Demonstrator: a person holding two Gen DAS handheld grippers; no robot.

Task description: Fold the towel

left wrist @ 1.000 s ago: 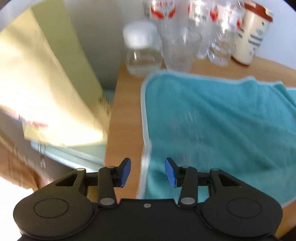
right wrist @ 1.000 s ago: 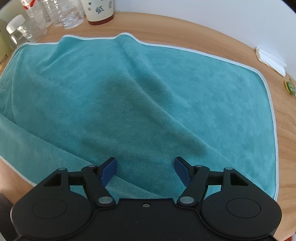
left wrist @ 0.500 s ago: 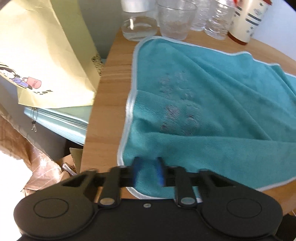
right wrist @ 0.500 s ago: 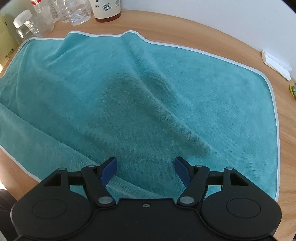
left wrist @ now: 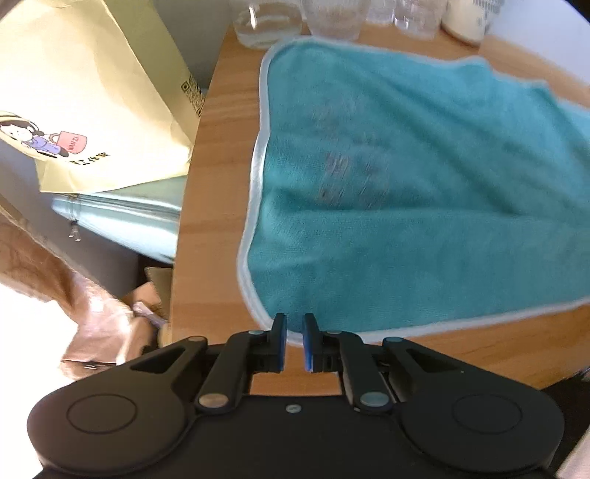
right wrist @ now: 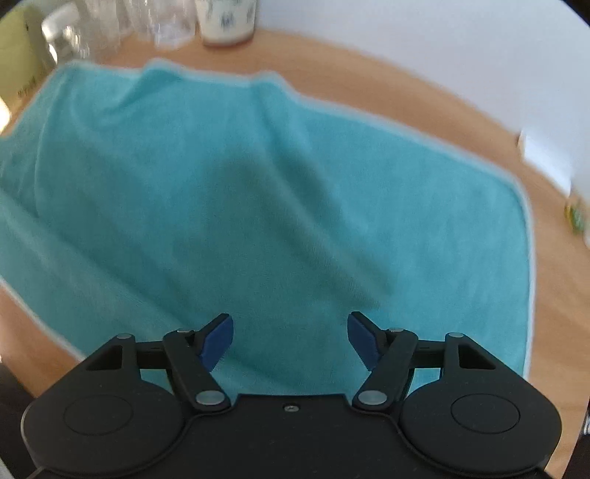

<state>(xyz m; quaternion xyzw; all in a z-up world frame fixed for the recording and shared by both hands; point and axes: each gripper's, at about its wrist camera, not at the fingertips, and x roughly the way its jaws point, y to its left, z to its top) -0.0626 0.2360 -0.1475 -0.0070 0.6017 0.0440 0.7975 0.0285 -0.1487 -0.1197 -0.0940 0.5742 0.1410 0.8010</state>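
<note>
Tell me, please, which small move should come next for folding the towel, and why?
Probably the right gripper should lower and close on the towel edge near it. The left gripper looks nearly shut at the near left corner, though a slim gap shows and the pinch itself is hard to confirm. The right one hangs open above the cloth, holding nothing, and a fold likely needs both sides held.

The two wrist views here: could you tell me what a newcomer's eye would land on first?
The big teal towel spread rumpled over most of the round wooden table dominates both views. In the left wrist view, the left gripper is nearly closed at the towel's near corner, while the right gripper hangs wide open above the cloth. Clear bottles and a glass cluster at the table's far edge.
</note>
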